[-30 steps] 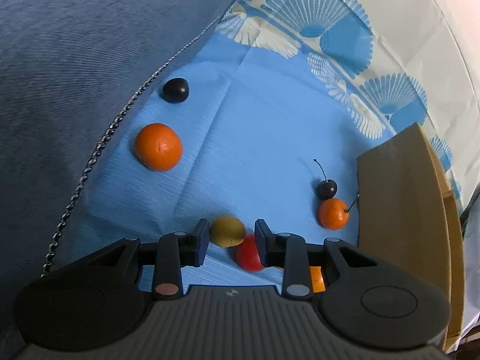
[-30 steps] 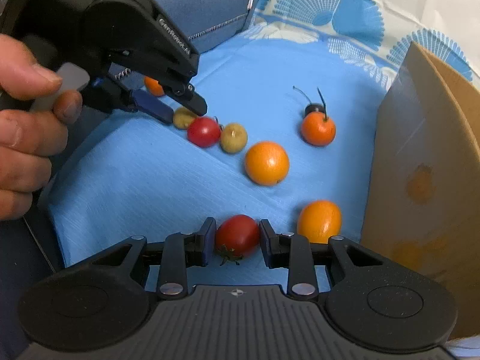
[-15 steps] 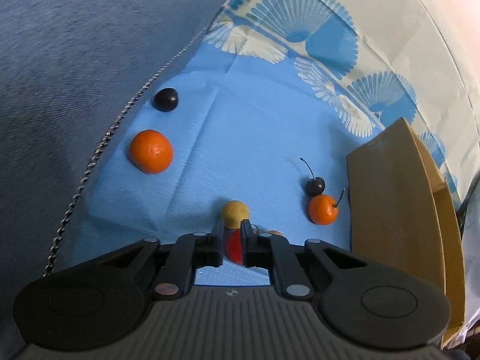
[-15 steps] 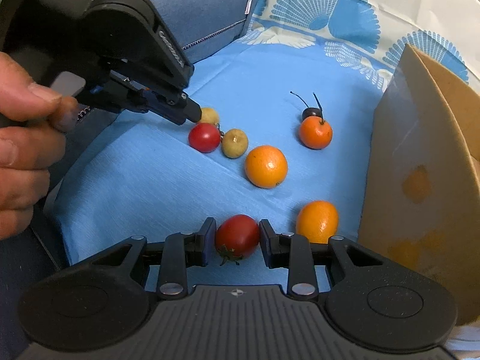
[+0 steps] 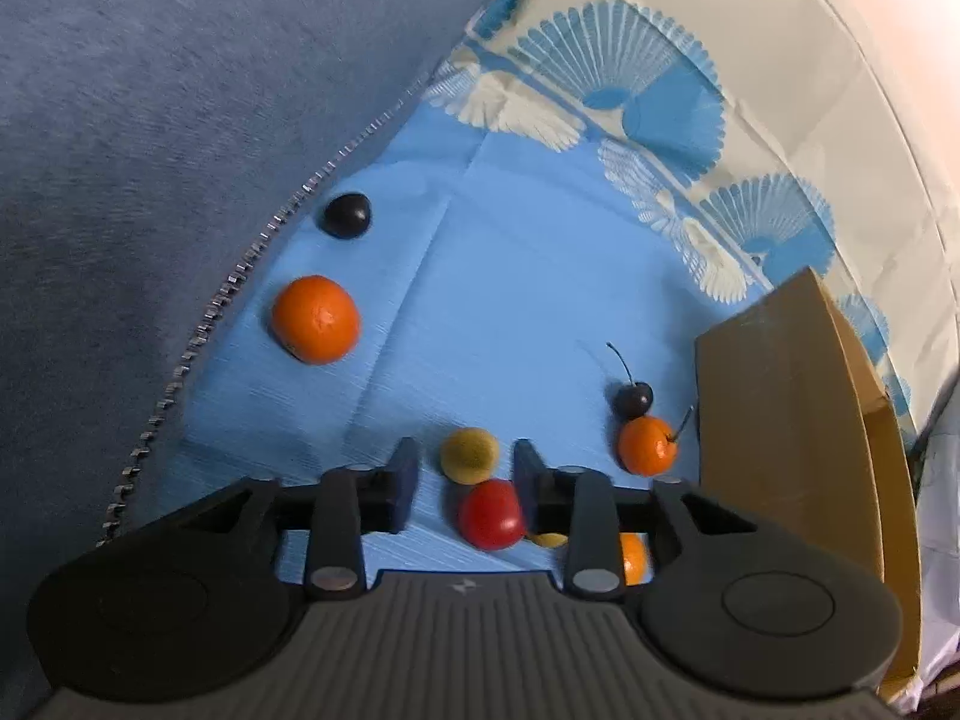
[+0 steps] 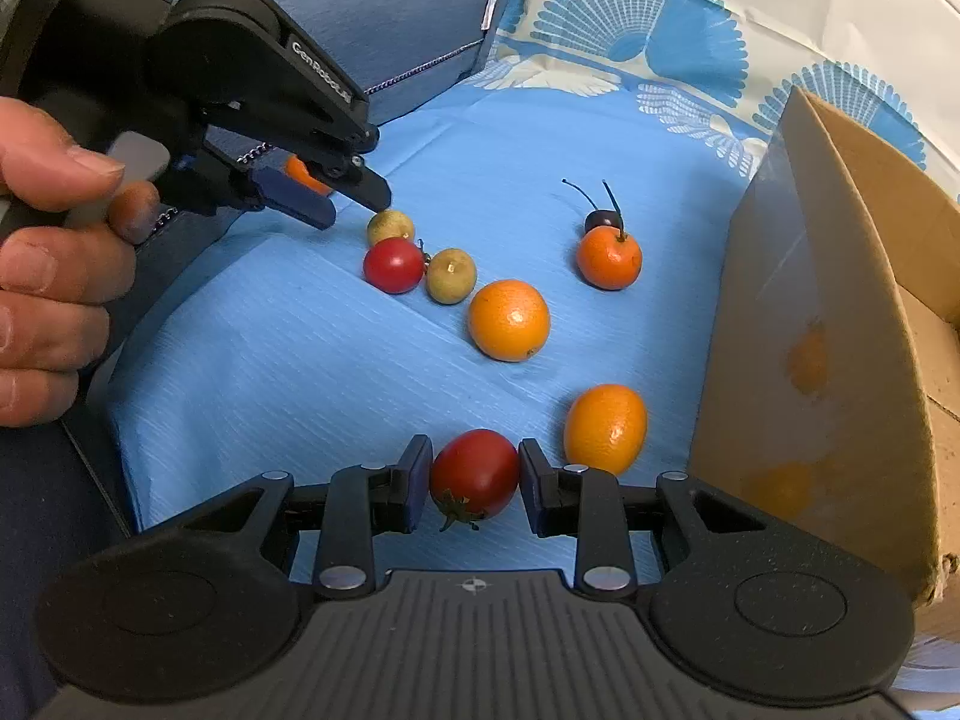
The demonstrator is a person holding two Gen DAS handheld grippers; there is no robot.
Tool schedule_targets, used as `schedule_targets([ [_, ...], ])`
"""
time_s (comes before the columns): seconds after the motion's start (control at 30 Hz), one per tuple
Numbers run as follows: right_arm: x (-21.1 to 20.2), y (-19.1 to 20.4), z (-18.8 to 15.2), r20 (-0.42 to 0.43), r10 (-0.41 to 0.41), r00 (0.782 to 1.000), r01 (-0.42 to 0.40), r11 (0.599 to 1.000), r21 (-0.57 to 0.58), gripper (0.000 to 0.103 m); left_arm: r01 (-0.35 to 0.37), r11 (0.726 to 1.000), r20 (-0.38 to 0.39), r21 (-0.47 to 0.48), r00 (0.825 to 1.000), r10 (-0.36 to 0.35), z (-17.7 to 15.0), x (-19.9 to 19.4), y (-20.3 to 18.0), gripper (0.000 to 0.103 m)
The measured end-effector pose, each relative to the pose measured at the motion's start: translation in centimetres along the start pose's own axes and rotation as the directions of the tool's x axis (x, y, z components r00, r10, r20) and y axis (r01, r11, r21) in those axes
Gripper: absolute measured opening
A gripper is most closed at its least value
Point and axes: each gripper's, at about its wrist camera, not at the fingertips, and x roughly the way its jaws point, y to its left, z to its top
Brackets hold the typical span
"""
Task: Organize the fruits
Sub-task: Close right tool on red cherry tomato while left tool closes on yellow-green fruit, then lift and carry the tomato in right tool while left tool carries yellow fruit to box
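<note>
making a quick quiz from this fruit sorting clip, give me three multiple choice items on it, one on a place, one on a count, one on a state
1. Where is the cardboard box relative to the fruit on the blue cloth?
A. To their right
B. To their left
C. Under them

2. How many red tomatoes show in the right wrist view?
A. One
B. Two
C. Four

3. What is the state of the left gripper?
A. Shut on an orange
B. Open, holding nothing
C. Shut on a cherry

Answers:
1. A, the box stands at the right edge of both views.
2. B, the small tomato lies by the left gripper and the large tomato sits in the right gripper.
3. B, its fingers stand apart over the fruit.
</note>
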Motion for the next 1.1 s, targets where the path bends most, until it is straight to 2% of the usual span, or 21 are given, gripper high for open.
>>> schedule_targets([
  [0.03, 0.0, 0.0, 0.0, -0.002, 0.001, 1.000, -0.001, 1.000, 0.000, 0.033, 0.005, 1.000, -0.006, 0.004, 1.000, -0.005, 0.0, 0.2, 0.0, 0.054],
  [0.23, 0.5, 0.5, -0.1, -0.014, 0.007, 1.000, -0.007, 1.000, -0.017, 0.033, 0.003, 1.000, -0.007, 0.015, 1.000, -0.003, 0.0, 1.2, -0.4, 0.054],
  [0.43, 1.1, 0.6, -0.1, -0.027, 0.009, 1.000, -0.010, 1.000, -0.025, 0.033, -0.054, 0.995, 0.000, 0.078, 0.999, 0.054, -0.3, 2.5, -1.8, 0.052],
  [0.53, 1.1, 0.6, -0.1, -0.028, 0.009, 1.000, -0.010, 1.000, -0.025, 0.033, -0.082, 0.991, 0.009, 0.106, 0.997, 0.082, -0.5, 2.7, -2.2, 0.044],
  [0.57, 1.1, 0.6, 0.0, -0.029, 0.009, 1.000, -0.009, 1.000, -0.025, 0.033, -0.081, 0.990, 0.004, 0.115, 0.997, 0.081, -0.5, 2.8, -2.3, 0.035],
  [0.63, 1.1, 0.7, -0.1, -0.027, 0.006, 1.000, -0.007, 1.000, -0.027, 0.033, -0.068, 0.990, 0.000, 0.123, 0.998, 0.069, -0.5, 2.8, -2.3, 0.026],
  [0.8, 0.5, 0.7, -0.1, 0.005, -0.016, 1.000, 0.016, 1.000, -0.024, 0.033, -0.061, 0.991, 0.067, 0.119, 0.996, 0.053, -0.8, 1.2, -2.3, 0.026],
  [0.87, 0.1, 0.5, 0.0, 0.024, -0.015, 1.000, 0.015, 1.000, -0.009, 0.033, -0.083, 0.988, 0.095, 0.127, 0.993, 0.071, -0.9, 0.6, -2.4, 0.026],
  [0.97, 0.1, 0.3, 0.0, 0.013, -0.012, 1.000, 0.012, 1.000, -0.004, 0.033, -0.168, 0.974, 0.118, 0.151, 0.982, 0.151, -1.0, 0.2, -2.8, 0.026],
  [1.1, 0.8, 0.7, -0.5, -0.028, -0.012, 1.000, 0.011, 1.000, -0.023, 0.033, -0.233, 0.956, 0.084, 0.177, 0.972, 0.221, -1.1, 1.0, -3.2, 0.026],
])
